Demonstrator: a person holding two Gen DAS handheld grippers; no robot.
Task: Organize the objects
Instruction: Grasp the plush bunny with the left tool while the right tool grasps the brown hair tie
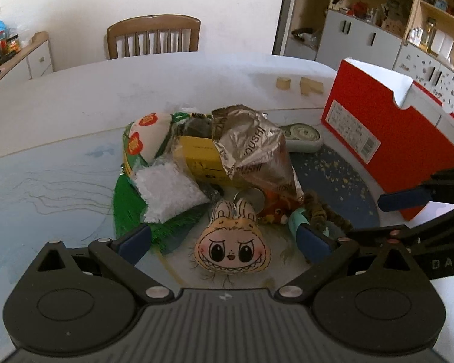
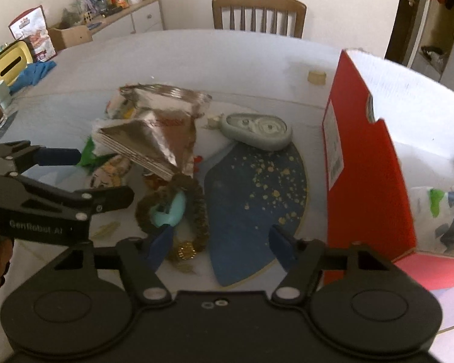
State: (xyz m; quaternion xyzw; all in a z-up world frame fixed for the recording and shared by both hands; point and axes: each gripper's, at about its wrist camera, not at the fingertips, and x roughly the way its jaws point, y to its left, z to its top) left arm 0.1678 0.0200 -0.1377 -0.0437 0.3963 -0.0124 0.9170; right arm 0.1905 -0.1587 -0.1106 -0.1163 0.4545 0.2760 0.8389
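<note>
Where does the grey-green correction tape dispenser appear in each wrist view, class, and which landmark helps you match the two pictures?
Left wrist view: correction tape dispenser lies right of centre, behind the silver foil bag, left of the red box.
Right wrist view: dispenser lies centre, upper half, above the dark blue speckled mat.
Shared landmark: the red box, right of the dispenser in both.

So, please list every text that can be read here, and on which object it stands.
"OUSHI", partly cut off: silver foil bag.
"DAS", cut off at the frame edge: right gripper.
"GenRobot AI", soft but legible: left gripper.
White label on red box: print too small to read.
Round logos on white packet: blurred, unreadable.
</note>
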